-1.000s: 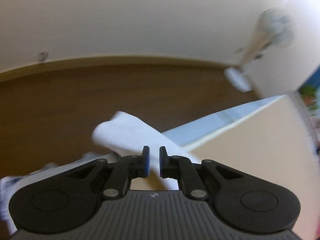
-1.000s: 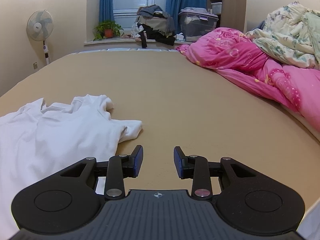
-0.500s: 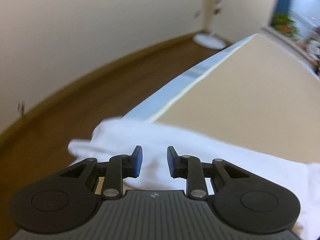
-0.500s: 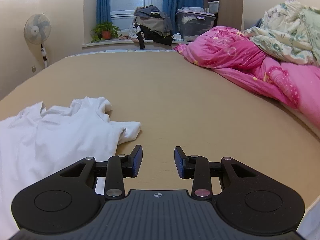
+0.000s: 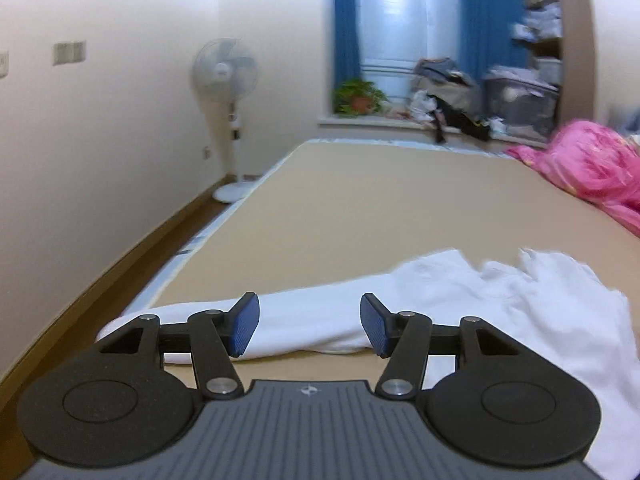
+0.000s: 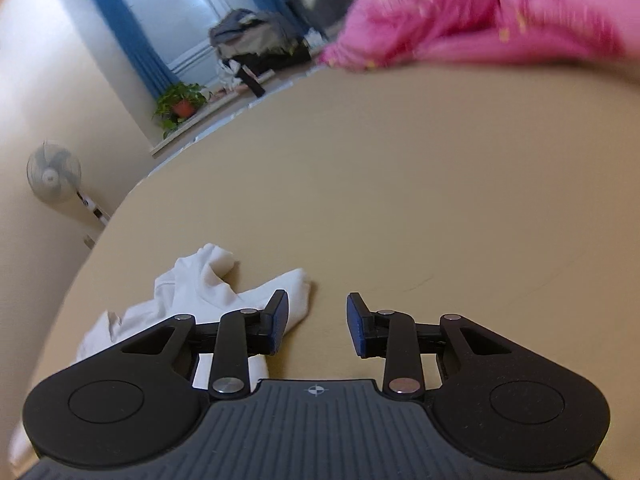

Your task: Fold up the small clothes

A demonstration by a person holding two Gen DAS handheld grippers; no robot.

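A small white garment lies crumpled on the tan bed sheet, one sleeve stretched toward the bed's left edge. My left gripper hovers just above that sleeve. Its jaws are opening and nothing is pinched between the blue pads. In the right wrist view the same white garment shows at lower left, its other sleeve end reaching toward the left finger. My right gripper is open over the bare tan sheet, tilted, with nothing between its fingers.
A pink quilt is heaped at the bed's right side, blurred as the pink quilt in the right wrist view. A standing fan is by the left wall, beside the bed's left edge and wooden floor. A potted plant and piled clothes sit at the window.
The left gripper let go of the white cloth, opened wide, and swung from facing the floor and wall to facing along the bed. The right gripper dropped lower and rolled, tilting its view.
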